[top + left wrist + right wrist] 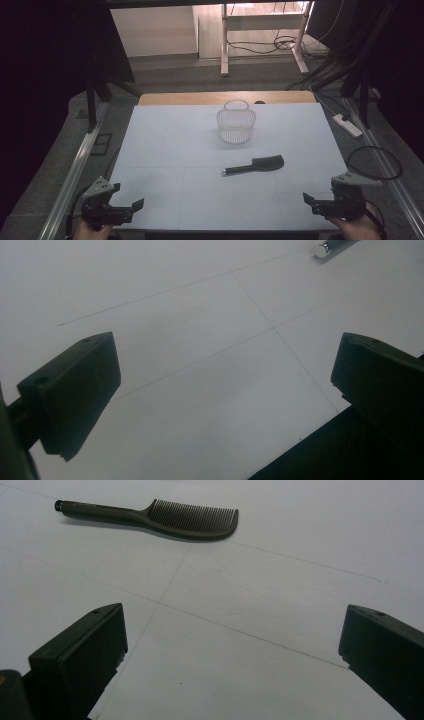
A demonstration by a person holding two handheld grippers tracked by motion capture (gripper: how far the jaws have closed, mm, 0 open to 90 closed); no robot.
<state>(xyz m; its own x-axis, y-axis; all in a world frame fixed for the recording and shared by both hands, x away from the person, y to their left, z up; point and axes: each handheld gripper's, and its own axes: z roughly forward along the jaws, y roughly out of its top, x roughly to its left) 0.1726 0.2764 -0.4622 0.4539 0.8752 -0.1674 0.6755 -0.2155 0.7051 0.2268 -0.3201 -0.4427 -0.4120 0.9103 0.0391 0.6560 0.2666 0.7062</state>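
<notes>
A black comb (256, 165) lies flat near the middle of the white table (175, 150), its handle pointing left. Behind it stands a small white mesh basket (236, 122) with a handle loop. My left gripper (131, 201) rests at the front left corner, jaws wide apart over bare table (200, 365). The comb's handle tip (326, 247) peeks in at the top of the left gripper view. My right gripper (311, 202) sits at the front right corner, open, nothing between its jaws. The comb (165, 516) lies ahead of it in the right gripper view.
The table's far edge is a wooden strip (225, 97). Metal rails (75, 165) run along both sides. A white desk frame (262, 35) and loose cables (370, 160) lie beyond and to the right of the table.
</notes>
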